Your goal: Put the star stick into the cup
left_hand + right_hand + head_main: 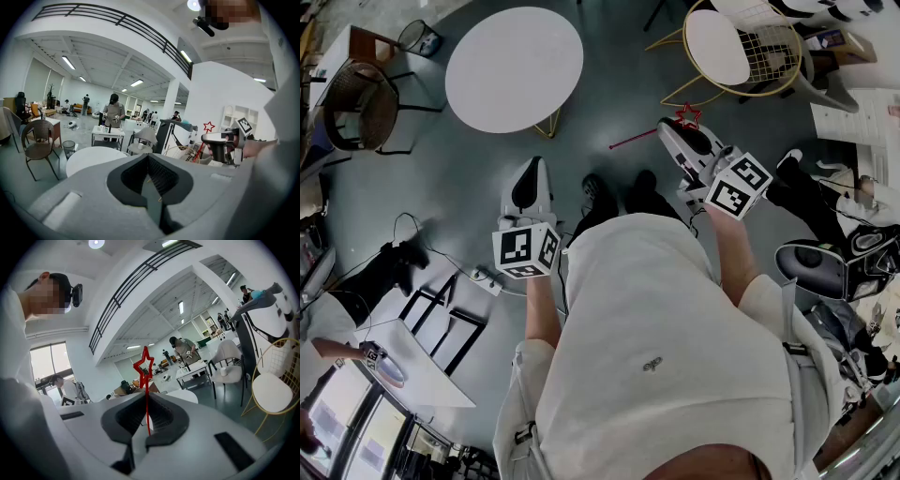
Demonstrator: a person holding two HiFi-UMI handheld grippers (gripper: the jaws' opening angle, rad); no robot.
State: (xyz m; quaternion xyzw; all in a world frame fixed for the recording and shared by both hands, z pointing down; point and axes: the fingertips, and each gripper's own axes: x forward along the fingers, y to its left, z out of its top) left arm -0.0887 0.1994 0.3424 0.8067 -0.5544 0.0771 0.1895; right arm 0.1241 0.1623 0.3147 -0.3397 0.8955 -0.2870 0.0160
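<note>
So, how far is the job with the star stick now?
Done: the star stick is picked up; the right gripper is shut on its thin shaft. In hand: it is held in the air over the floor; the left gripper is shut and empty. Left: bring it to the cup and put it in; no view shows a cup for certain.

Dark grey floor (609,103), round white table (514,67) standing on it, brown wicker chair (361,108), gold-framed chair (741,47), mesh bin (420,37), cabled power strip (483,278).
</note>
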